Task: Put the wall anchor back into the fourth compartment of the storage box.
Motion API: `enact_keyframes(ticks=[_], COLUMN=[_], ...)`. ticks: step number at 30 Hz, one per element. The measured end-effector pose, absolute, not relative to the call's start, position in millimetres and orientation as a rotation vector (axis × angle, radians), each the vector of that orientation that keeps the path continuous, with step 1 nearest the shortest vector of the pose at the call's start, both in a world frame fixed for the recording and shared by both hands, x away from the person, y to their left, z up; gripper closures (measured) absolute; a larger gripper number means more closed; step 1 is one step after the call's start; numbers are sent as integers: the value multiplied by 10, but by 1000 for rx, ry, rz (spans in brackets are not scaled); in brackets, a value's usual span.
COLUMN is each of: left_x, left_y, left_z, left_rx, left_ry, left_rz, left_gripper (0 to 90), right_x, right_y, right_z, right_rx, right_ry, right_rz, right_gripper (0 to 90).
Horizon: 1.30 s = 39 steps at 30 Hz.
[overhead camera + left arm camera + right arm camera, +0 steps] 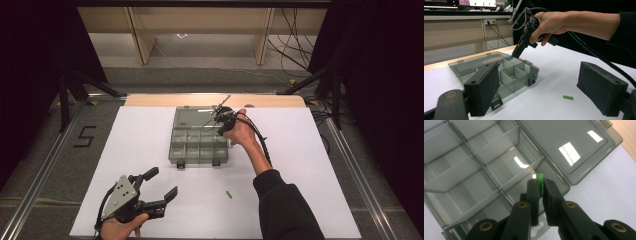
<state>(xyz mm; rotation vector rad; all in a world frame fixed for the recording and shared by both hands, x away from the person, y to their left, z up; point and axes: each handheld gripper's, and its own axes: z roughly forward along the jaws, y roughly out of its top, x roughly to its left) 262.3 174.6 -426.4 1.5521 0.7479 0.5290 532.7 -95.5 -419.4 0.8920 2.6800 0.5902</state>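
Right gripper (pixel 540 185) pinches green piece (pixel 539 180) over organizer box (pixel 486 170); labels unreadable.

The right gripper's (pixel 540 185) jaws are covering most of the green piece (pixel 539 178); just its tip is showing. The frame edges are cropping the organiser box (pixel 486 167). Compartment contents are staying indiscernible through glare.

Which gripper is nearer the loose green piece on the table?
Left. The left gripper sits open just beside the green piece; the right gripper is farther off, over the organizer box.
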Motion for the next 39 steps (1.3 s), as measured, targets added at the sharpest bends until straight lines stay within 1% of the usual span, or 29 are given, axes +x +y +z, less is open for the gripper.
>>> enact_keyframes(ticks=[5,6,10,15,16,20,25,30,39], left_x=[2623,2623,2622,2621,2621,2620,2622,2622,2624], left_y=[1748,1747,1744,1742,1743,1741,1739,1741,1738], left_z=[-4264,-4264,-4266,-4267,-4267,-4268,-4271,-4271,-4273], left_rx=[1553,1553,1551,1551,1551,1552,1555,1555,1556], left_ry=[747,748,750,751,751,751,751,752,754], left_rz=[530,530,529,528,528,529,530,530,530], left_gripper=[170,170,170,170,170,170,170,170,170], right_x=[5316,5307,5273,5180,5149,5049,4931,4776,4529], right_y=[-952,-960,-1000,-1052,-1063,-1099,-1137,-1167,-1262], right_z=[-4182,-4164,-4096,-4022,-4003,-3957,-3901,-3832,-3844], right_rx=[901,909,929,925,933,934,939,949,884], right_ry=[2672,2666,2632,2623,2625,2617,2615,2616,2635], right_rz=[613,615,638,677,681,705,710,724,754], right_gripper=[726,665,514,432,403,346,321,317,302])
